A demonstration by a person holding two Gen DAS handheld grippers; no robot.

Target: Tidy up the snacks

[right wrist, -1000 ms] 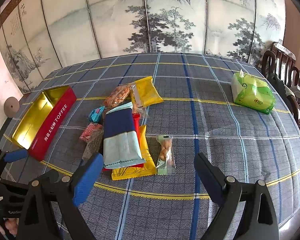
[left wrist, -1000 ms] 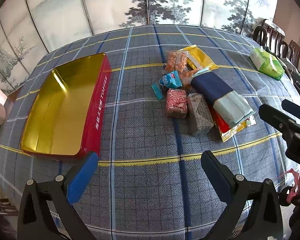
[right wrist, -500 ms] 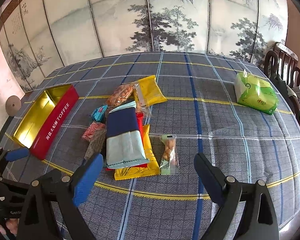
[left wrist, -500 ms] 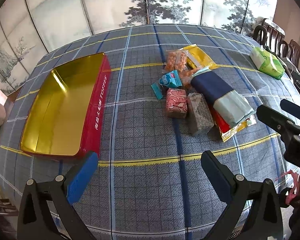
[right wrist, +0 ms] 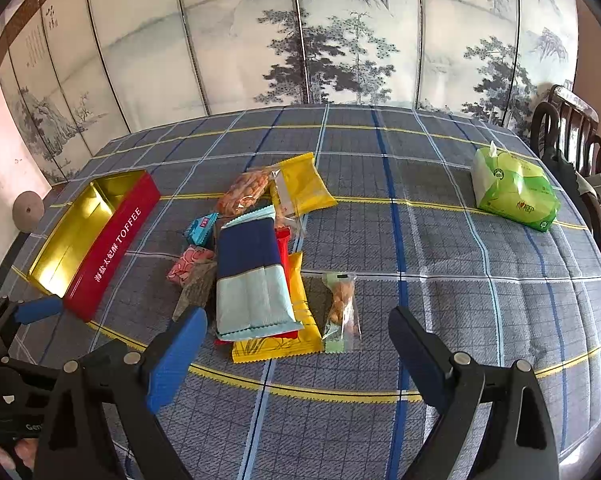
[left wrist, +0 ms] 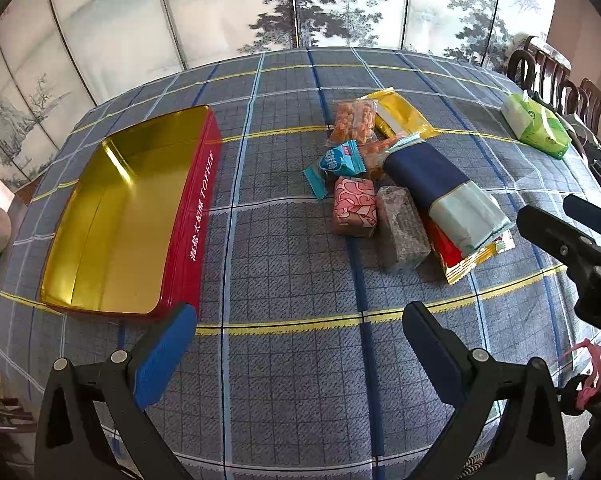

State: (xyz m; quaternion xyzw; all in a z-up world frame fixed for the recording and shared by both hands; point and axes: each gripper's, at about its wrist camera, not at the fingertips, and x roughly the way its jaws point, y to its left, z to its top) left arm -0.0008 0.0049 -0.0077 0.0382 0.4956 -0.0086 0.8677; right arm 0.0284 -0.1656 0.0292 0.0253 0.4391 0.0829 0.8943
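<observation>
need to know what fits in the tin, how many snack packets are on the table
9 visible; more may be hidden in the pile.

Pile: orange bag, yellow, teal, pink, brown, navy pack, red, yellow beneath. Apart, right: clear one.

Each gripper [left wrist: 296, 330] [right wrist: 296, 334]: black angular frame, silver screws, blue pads [left wrist: 162, 354] on both fingers

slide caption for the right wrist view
Open right tool above pile of snacks; empty toffee tin at left.
</observation>
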